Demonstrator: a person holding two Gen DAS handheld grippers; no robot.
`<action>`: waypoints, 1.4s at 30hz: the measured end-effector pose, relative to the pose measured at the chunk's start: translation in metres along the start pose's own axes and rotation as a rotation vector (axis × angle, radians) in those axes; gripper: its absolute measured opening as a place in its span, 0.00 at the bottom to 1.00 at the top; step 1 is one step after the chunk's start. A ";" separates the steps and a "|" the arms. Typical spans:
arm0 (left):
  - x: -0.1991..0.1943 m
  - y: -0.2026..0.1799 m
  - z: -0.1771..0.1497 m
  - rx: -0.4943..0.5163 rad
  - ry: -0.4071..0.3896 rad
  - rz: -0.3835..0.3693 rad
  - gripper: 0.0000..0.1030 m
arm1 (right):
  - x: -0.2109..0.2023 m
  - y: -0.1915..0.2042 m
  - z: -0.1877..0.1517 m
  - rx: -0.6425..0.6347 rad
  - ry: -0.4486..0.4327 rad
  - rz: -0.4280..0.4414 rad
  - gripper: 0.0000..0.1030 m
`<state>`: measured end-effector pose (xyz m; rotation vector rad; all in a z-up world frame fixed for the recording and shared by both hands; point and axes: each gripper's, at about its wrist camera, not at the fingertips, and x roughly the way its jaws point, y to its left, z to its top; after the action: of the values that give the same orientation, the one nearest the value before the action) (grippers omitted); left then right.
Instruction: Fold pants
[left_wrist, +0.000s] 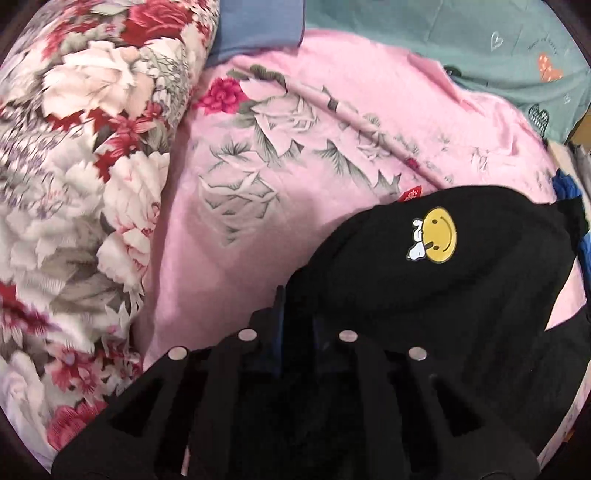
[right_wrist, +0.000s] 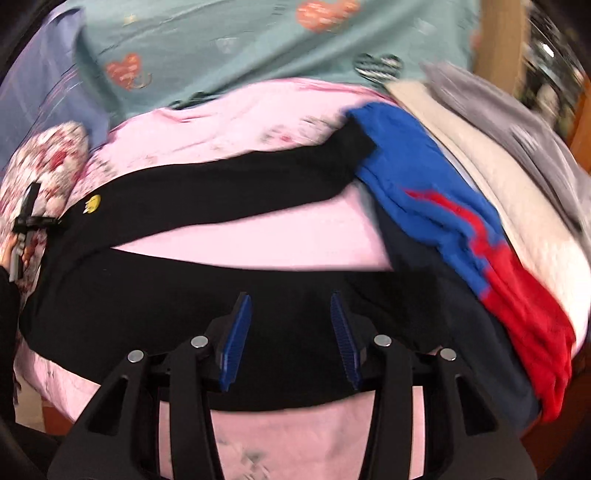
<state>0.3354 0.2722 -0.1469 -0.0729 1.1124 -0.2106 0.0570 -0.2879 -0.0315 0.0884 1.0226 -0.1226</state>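
Across the pink bed sheet (left_wrist: 258, 229) in the left wrist view, the black pants (left_wrist: 424, 280) bunch at five o'clock, smiley patch (left_wrist: 439, 236) up, and the left hand-held gripper (left_wrist: 295, 321) seems pinched narrow on their edge. Over to the right wrist view: pants (right_wrist: 207, 195) splayed, both legs apart, folding looks barely begun, while the right hand-held gripper (right_wrist: 291, 328) hovers wide, empty, over the near leg (right_wrist: 184, 306) at six o'clock.

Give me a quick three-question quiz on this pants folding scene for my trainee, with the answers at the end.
1. True or false: the right gripper is shut on the black pants.
2. The smiley patch on the pants is: A red, B yellow, C green.
3. Fill in: the pants lie on a ___ sheet.
Key: 1 false, its jaws are apart; 2 B; 3 pink.
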 end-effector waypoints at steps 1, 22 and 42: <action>-0.002 0.003 -0.003 -0.015 -0.016 -0.015 0.12 | 0.003 0.010 0.005 -0.037 -0.004 0.019 0.44; -0.002 0.028 -0.015 -0.091 -0.091 -0.162 0.12 | 0.274 0.365 0.194 -0.877 0.249 0.312 0.45; -0.065 0.009 0.006 -0.100 -0.146 -0.012 0.10 | 0.277 0.369 0.218 -0.710 0.166 0.338 0.06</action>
<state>0.3141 0.2938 -0.0886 -0.1815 0.9772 -0.1576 0.4368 0.0325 -0.1497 -0.3808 1.1508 0.5635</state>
